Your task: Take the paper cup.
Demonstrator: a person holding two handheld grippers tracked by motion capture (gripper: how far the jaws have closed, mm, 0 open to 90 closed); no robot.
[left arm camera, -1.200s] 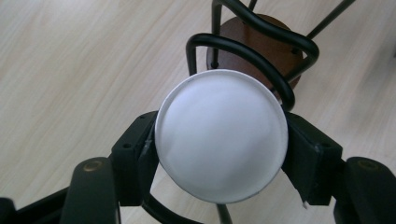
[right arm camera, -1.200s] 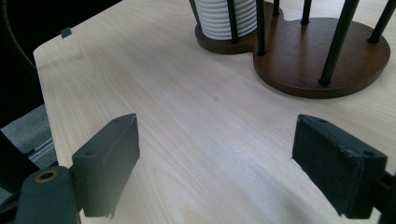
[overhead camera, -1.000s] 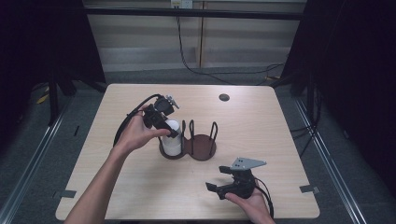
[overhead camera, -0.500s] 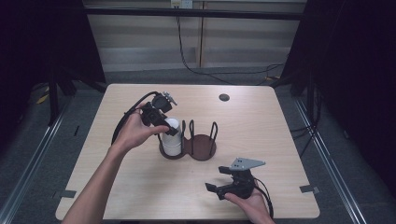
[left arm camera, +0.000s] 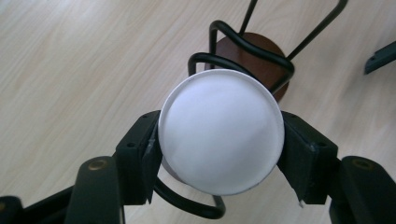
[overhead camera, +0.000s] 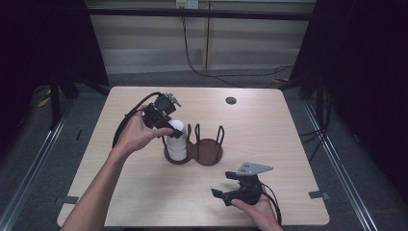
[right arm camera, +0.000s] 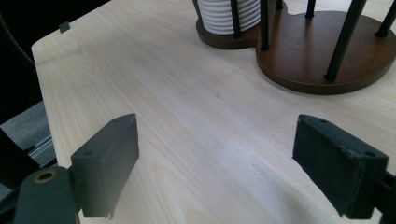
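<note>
- Closing in since a second ago, the left gripper (overhead camera: 166, 126) has just brought its jaws onto the top white paper cup (left arm camera: 221, 130), one pad at its nine o'clock side, one at three; the hand has barely shifted.
- That cup crowns a nested stack in the wire cup holder (overhead camera: 195, 150), left bay, mid-table.
- Likely light, thin-walled, easily crushed: hold just under the rim, gently.
- At five o'clock from the holder, the right gripper (right arm camera: 219, 168) hovers wide open, empty.
</note>
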